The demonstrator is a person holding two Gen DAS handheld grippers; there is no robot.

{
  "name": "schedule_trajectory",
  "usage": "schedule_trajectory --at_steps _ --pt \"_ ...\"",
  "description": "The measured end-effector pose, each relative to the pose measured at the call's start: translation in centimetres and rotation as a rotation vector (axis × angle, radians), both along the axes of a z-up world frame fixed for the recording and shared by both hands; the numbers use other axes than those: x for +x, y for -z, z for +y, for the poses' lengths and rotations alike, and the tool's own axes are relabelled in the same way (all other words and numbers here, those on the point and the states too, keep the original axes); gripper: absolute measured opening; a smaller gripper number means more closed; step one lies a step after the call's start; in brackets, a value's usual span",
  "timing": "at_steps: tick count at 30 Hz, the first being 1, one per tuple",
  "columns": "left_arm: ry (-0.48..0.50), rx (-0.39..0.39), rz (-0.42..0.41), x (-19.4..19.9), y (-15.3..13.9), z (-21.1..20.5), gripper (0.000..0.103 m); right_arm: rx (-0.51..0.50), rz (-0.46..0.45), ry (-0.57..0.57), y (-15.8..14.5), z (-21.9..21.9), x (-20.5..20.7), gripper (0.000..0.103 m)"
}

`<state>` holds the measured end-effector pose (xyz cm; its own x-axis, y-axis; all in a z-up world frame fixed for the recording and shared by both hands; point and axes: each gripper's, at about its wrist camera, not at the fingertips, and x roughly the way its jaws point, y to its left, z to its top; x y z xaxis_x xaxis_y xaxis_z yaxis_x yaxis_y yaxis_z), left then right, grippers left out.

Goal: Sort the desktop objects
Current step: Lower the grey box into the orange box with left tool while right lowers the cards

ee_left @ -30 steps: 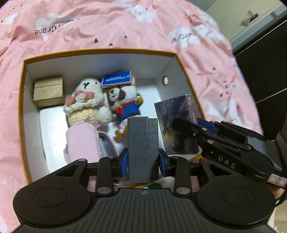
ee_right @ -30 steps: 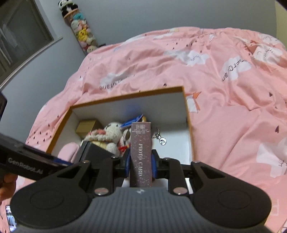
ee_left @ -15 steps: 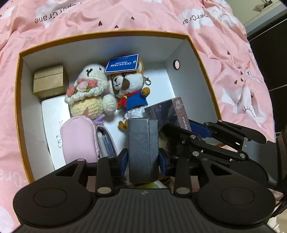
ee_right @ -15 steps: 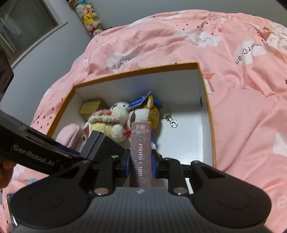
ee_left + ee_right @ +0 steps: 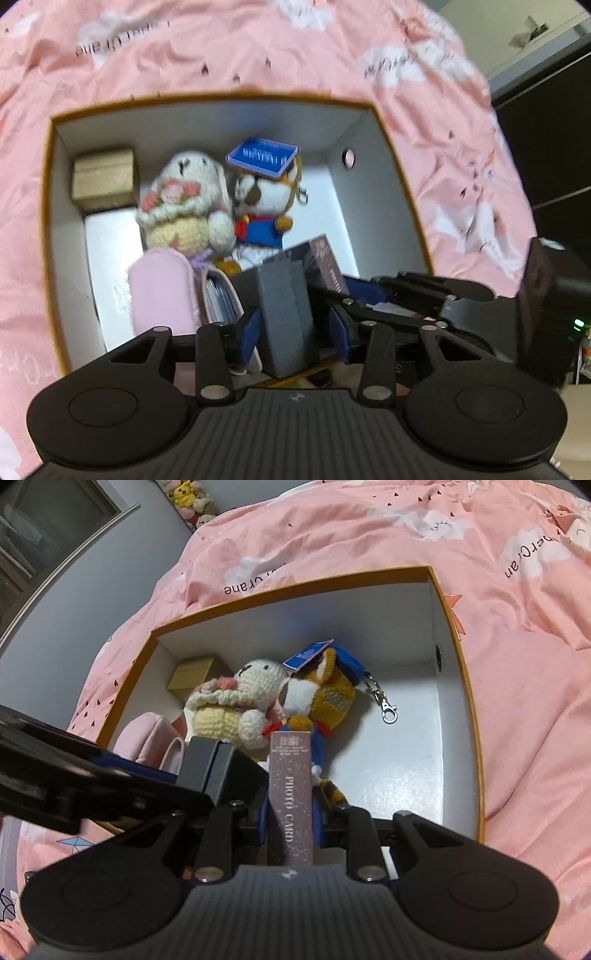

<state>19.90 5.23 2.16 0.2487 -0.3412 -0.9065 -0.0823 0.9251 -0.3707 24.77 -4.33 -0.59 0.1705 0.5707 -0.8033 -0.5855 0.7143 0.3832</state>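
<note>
Left wrist view is motion-blurred. Left gripper (image 5: 291, 325) jaws have just been opening: gaps show beside the dark grey case (image 5: 286, 317), which stands tilted between the pads over the near edge of the orange-rimmed box (image 5: 50, 206); its base is hidden behind the gripper body. Right gripper (image 5: 290, 819) is clamped on the PHOTO CARD box (image 5: 290, 805), lower end cut off. Inside: crochet bunny (image 5: 240, 701), dog keychain plush (image 5: 325, 698) partly hidden, gold box (image 5: 103, 179), pink pouch (image 5: 162, 288). Blue tag (image 5: 263, 155) text unreadable.

Two plush toys (image 5: 221, 206) in box (image 5: 373, 206), pouch (image 5: 162, 288) before them
</note>
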Motion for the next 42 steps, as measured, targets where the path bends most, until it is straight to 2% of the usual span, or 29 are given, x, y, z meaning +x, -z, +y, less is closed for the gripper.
schedule_trajectory --at_steps 3,5,10,16,27,34,38,42 --pt "-0.028 -0.033 -0.112 -1.4 -1.6 1.5 0.049 -0.006 0.023 0.007 -0.2 0.3 0.3 0.025" --pt "-0.076 -0.053 -0.153 -2.4 -2.2 2.8 0.049 -0.011 0.028 0.005 -0.3 0.6 0.3 0.025" --pt "-0.197 0.004 -0.21 -4.5 -2.2 5.8 0.049 -0.004 0.024 0.0 -1.3 1.1 -0.3 0.025" --pt "-0.225 -0.052 -0.181 -5.6 0.0 7.7 0.049 -0.044 0.007 -0.008 -1.9 2.2 -0.6 0.025" --pt "-0.222 -0.071 -0.188 -6.3 1.7 7.8 0.049 -0.143 -0.008 -0.046 -0.3 4.1 -1.0 0.025" --pt "-0.211 -0.114 -0.18 -6.4 2.2 7.7 0.049 -0.257 -0.11 -0.265 -2.0 5.6 -1.3 0.025" --pt "-0.226 -0.115 -0.18 -6.4 2.3 7.8 0.049 -0.302 -0.067 -0.322 -1.1 6.7 -0.4 0.025" --pt "-0.233 -0.127 -0.177 -6.5 2.6 8.2 0.049 -0.302 0.026 -0.304 0.8 7.0 0.9 0.025"
